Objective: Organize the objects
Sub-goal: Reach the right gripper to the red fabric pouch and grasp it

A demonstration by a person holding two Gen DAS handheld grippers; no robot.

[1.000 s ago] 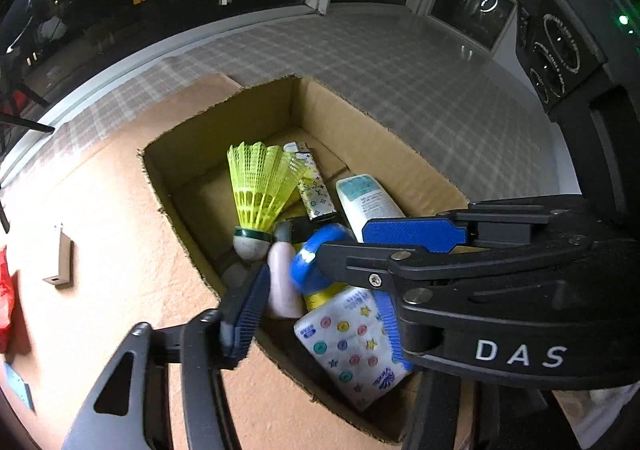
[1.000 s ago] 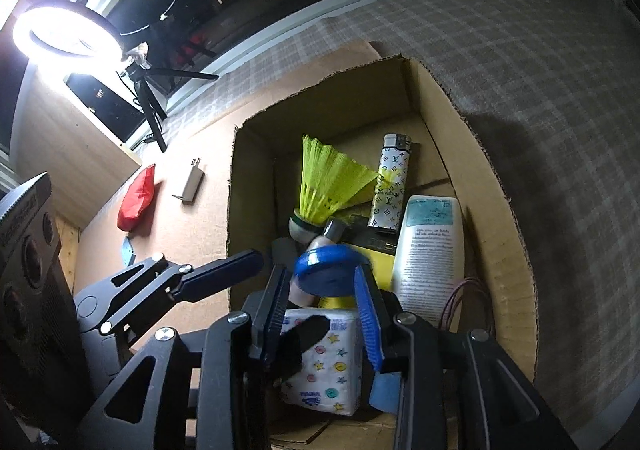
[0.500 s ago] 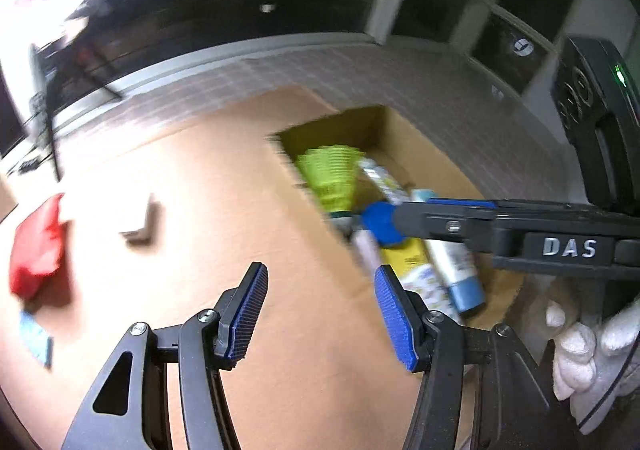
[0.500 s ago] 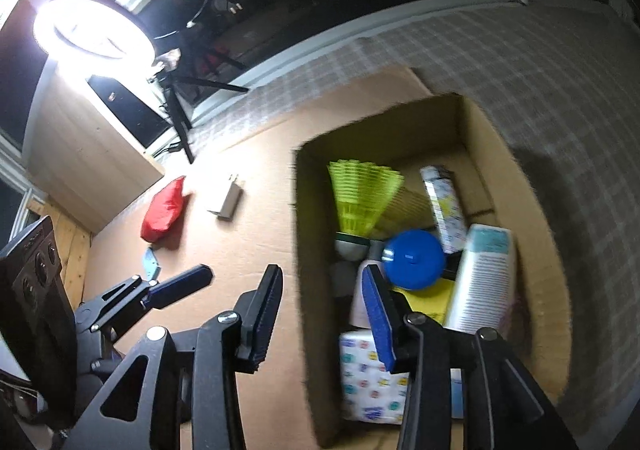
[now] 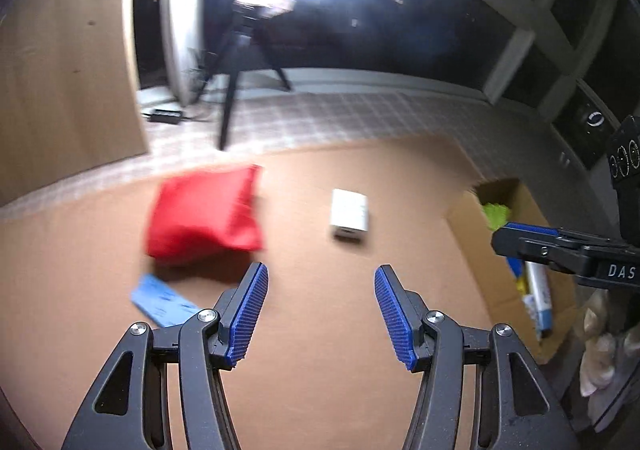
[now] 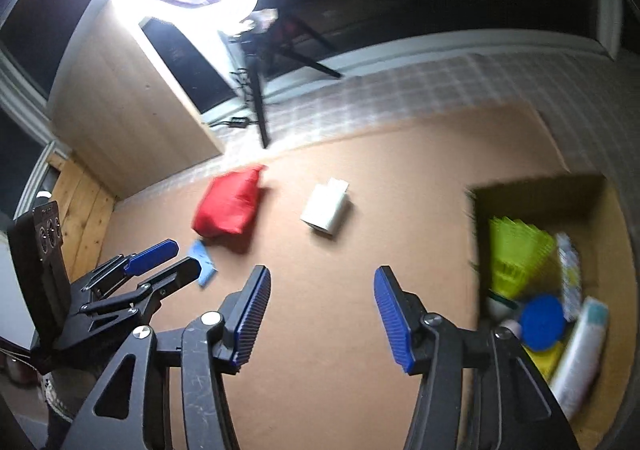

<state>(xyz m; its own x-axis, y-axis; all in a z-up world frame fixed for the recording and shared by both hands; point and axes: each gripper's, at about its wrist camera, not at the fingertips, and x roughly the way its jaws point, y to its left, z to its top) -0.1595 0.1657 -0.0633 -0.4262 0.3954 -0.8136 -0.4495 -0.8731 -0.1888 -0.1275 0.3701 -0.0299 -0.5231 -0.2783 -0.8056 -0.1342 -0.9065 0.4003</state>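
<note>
In the left wrist view, a flat blue card (image 5: 162, 304) lies at about nine o'clock on the brown cardboard sheet (image 5: 320, 390), its long axis running from ten o'clock toward four. Just beyond it sits a red pouch (image 5: 204, 212), blurred, with one corner pointing toward one o'clock. Further right, near the centre, a small white block (image 5: 349, 213) lies with its long axis roughly twelve to six. At three o'clock stands the open cardboard box (image 5: 466, 216), holding a yellow-green shuttlecock (image 5: 496, 213) whose flared skirt faces up.

The left gripper (image 5: 320, 314) hangs over bare cardboard, fingers moderately apart, with nothing between them and touching nothing.

In the right wrist view, the right gripper (image 6: 320, 316) likewise hovers over the sheet; its jaws have just been opening and are empty. A blue lid (image 6: 542, 322) and a white tube (image 6: 582, 350) lie inside the box at four o'clock.
</note>
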